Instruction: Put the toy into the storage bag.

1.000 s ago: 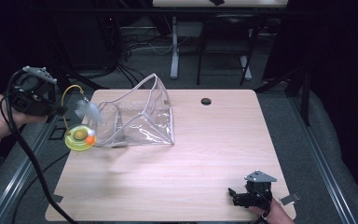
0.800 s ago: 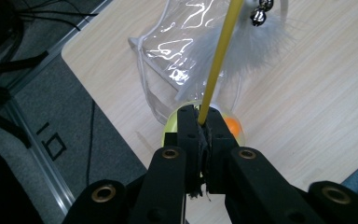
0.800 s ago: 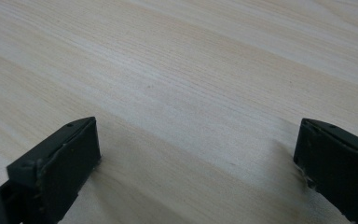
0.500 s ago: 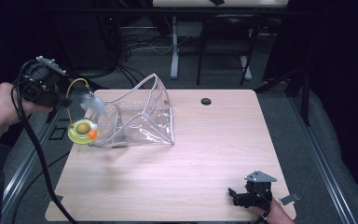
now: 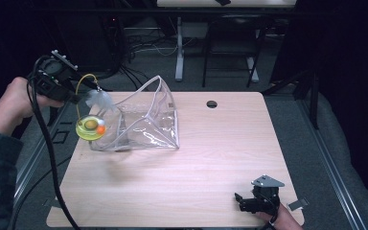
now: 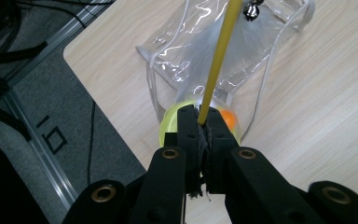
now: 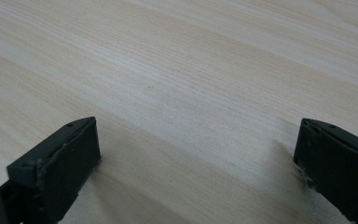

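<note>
Toy on a yellow wand

Wand [image 6: 216, 60], thin and yellow, is clamped between the left gripper [image 6: 204, 122] fingers. Its round yellow-green dish [image 5: 90, 128] with orange ball [image 5: 100, 129] and white feathers [image 5: 100, 99] hangs by the clear glossy plastic bag [image 5: 146, 120] on the wooden tabletop [image 5: 211, 158]. Right gripper [image 7: 196, 154] fingers rest spread apart and empty.

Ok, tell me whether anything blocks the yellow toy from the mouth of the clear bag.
Nothing visible blocks it. The left gripper holds the yellow wand; its yellow disc hangs at the clear bag's left end, feather by the rim. The opening looks free.
</note>
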A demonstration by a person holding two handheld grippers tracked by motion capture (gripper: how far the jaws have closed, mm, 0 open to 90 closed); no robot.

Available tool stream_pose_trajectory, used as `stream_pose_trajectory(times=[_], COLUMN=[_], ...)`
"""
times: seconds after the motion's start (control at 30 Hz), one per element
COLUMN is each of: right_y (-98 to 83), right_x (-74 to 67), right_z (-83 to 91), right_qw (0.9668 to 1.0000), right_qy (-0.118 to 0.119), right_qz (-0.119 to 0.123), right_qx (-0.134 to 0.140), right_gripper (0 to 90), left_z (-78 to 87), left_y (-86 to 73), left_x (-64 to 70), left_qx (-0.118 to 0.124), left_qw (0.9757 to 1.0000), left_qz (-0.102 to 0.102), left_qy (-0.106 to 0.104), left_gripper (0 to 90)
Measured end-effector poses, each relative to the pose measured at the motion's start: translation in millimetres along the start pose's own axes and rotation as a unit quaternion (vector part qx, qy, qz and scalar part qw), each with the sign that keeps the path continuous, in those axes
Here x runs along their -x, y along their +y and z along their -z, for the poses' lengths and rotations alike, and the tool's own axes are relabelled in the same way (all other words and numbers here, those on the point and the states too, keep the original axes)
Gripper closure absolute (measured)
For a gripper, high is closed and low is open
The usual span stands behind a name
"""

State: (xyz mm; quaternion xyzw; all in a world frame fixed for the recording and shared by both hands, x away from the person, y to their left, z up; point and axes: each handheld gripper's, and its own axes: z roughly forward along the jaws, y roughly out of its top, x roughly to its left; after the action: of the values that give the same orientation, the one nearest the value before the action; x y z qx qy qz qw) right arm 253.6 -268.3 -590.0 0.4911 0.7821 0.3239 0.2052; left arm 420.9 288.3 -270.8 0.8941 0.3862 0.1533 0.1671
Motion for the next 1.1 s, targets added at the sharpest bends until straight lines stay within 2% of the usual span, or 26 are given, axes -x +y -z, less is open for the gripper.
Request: stream_pose_trajectory(times=[0.5, 1.1], right_y=[0.0, 0.0], right_x=[0.0, 0.0], right_z=[0.0, 0.0], right_qw=[1.0, 1.0], right_qy=[0.0, 0.0], right_qz=[0.0, 0.0], right_qx=[0.0, 0.0], right_gripper=[0.0, 0.0], left_z=[-14.9, -34.0], left_y=[13.6, 26.4], left_x=[-4.8, -6.4], left_qx=[-0.017, -0.023], left_qw=[0.9998, 0.9995], left_qz=[0.002, 0.002], left_qy=[-0.008, -0.022], left_gripper=[87.6, 87.6])
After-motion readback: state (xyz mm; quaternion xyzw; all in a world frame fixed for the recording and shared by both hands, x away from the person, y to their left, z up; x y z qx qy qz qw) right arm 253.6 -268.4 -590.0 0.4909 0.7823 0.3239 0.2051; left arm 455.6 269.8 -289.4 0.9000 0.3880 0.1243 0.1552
